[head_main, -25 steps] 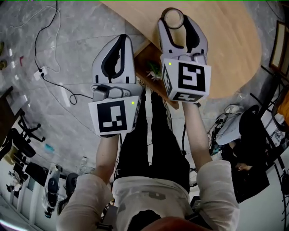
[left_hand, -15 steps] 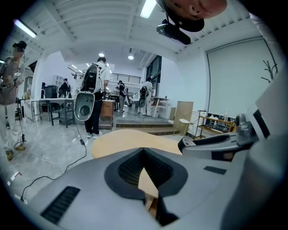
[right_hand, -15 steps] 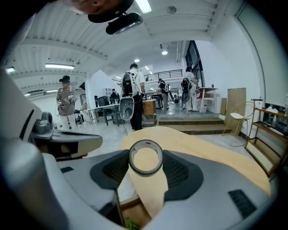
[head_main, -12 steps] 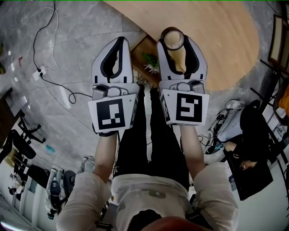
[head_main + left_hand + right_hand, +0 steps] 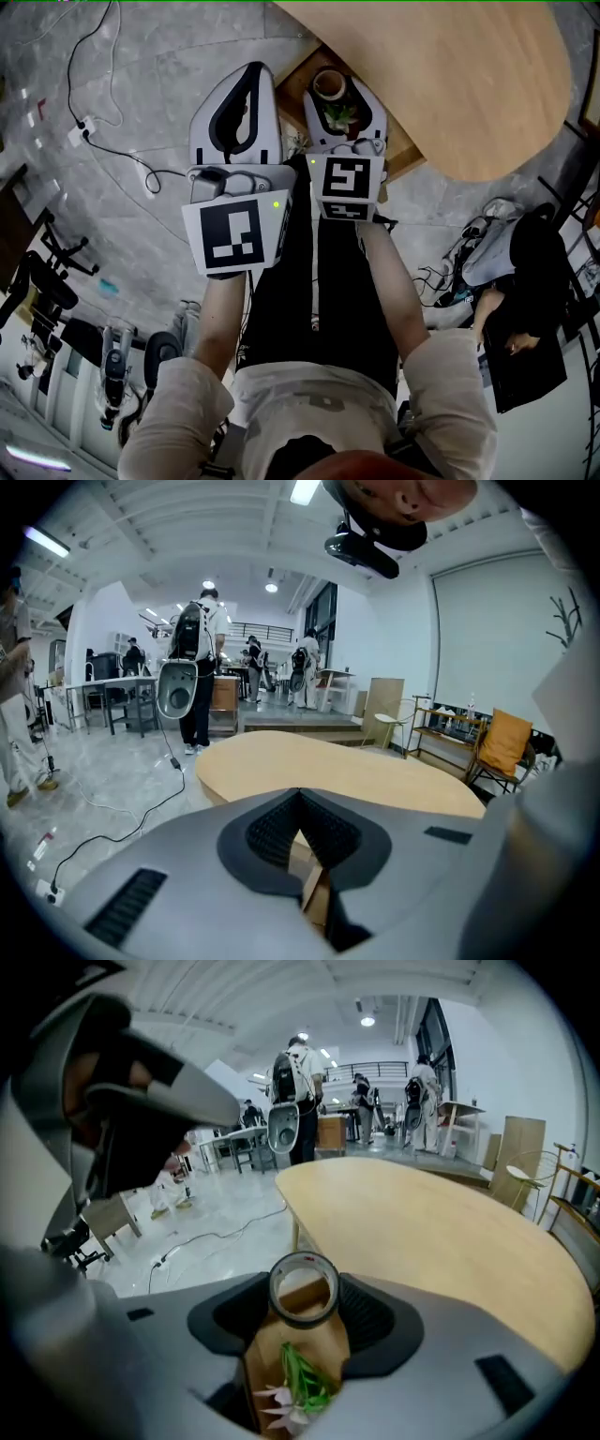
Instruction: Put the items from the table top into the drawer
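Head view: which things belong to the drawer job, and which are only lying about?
Job: tape roll, held in the right claw; open drawer; flower sprig inside it; table.
Lying about: floor cable; power strip.

This is a big open-plan robotics lab or workshop hall, not a home: the grey polished floor (image 5: 141, 66) has a loose cable (image 5: 135, 833) trailing to a power strip (image 5: 82, 127), and strip lights (image 5: 47, 542) hang on a bare white ceiling. Beyond the oval wooden table (image 5: 347, 771), people (image 5: 199, 630) stand among plain work tables (image 5: 103, 680) wearing backpack rigs (one bears a white shell-like device)
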The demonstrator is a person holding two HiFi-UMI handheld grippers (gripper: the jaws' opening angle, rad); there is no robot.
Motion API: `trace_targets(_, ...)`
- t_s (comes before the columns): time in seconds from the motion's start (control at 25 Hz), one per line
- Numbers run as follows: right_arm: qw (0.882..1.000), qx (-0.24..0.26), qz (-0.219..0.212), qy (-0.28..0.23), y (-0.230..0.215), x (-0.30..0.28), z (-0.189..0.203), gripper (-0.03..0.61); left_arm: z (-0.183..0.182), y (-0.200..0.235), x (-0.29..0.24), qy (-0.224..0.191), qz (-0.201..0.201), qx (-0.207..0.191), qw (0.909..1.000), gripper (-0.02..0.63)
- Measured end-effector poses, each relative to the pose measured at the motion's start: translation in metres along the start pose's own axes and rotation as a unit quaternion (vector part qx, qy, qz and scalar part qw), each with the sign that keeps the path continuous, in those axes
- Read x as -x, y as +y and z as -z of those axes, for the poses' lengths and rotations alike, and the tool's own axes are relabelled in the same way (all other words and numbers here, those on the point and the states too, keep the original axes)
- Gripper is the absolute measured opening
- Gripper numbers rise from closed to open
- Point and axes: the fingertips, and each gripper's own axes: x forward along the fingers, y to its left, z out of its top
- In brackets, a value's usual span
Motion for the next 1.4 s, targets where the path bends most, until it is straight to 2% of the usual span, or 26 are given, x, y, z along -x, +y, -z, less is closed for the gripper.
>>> trace_targets(0.16, 0.998, -0.015, 0.009, 0.060, 0.002, -0.032, 0.061, 0.242, 0.029, 0.007, 0.001, 0.024, -0.004, -0.003, 0.9997, 0.008)
trace_targets(0.36, 0.989, -0.106, 0.052, 0.087, -0.022, -0.054, 0.097, 0.242, 0.051, 0.008, 0.002, 0.038, -0.004, 0.001, 0.9993, 0.008)
trace_targets(0.48, 0.984, -0.134, 0.079, 0.086, -0.038, -0.062, 0.101, 0.242, 0.057, 0.006, 0.001, 0.041, -0.004, 0.002, 0.9991, 0.008)
trace_targets(0.72, 0.978, -0.146, 0.118, 0.095, -0.054, -0.076, 0.108, 0.242, 0.056, 0.004, -0.002, 0.037, -0.001, 0.003, 0.9993, 0.008)
trace_targets(0.88, 0.969, -0.177, 0.143, 0.093, -0.062, -0.079, 0.111, 0.243, 0.052, 0.007, -0.005, 0.033, 0.000, -0.004, 0.9994, 0.008)
trace_targets(1.2, 0.968, -0.184, 0.146, 0.090, -0.061, -0.076, 0.107, 0.256, 0.047, 0.012, -0.002, 0.034, 0.004, -0.004, 0.9994, 0.008)
trace_targets(1.4, 0.969, -0.195, 0.112, 0.104, -0.050, -0.071, 0.109, 0.256, 0.037, 0.005, 0.001, 0.024, 0.006, -0.003, 0.9997, 0.008)
